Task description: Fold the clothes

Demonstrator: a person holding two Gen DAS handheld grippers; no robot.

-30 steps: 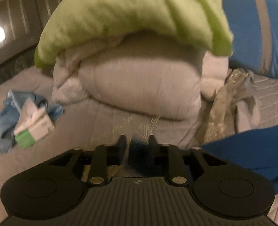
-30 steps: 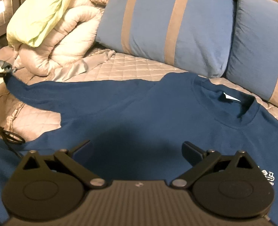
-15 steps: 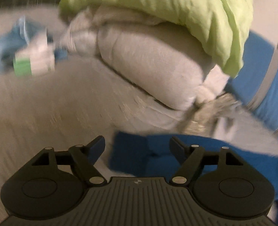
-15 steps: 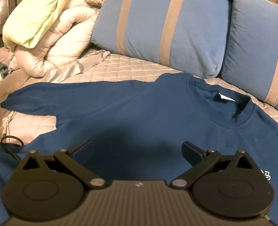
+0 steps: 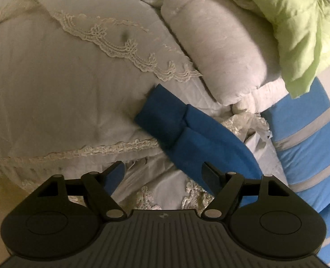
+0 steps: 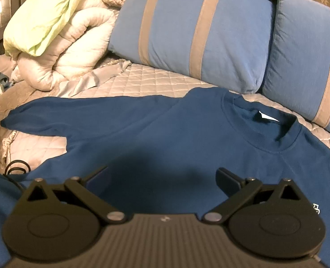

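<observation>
right wrist view first: the right gripper [image 6: 162,178] hangs low over the belly of the blue sweatshirt [image 6: 187,138], its two jaws wide apart with nothing pinched between them. the sweatshirt lies flat on the quilted bed cover [image 6: 147,80], front up, with its neck hole [image 6: 265,120] pointing toward the striped blue pillows [image 6: 187,33] at the back. so the body runs long from near me up to the pillows. one long sleeve [image 6: 75,116] sticks straight out to the left side of the picture, almost across the bed, and its cuff ends close to the lacy edge.

left wrist view: the left gripper [image 5: 162,174] is also spread open, holding nothing. just past it lies the sleeve cuff [image 5: 162,116], flat on the lacy sheet [image 5: 53,89]. the sleeve runs slanted from the lower right up to the cuff in the middle. farther off sits the rolled white duvet [image 5: 216,49] with a green blanket [image 5: 299,22] on top.

i think the folding has hardly begun. the shirt looks laid out and smooth, and that is all. no sleeve is folded in and the body is not doubled over. the sleeves and the body folds are all left to do.
</observation>
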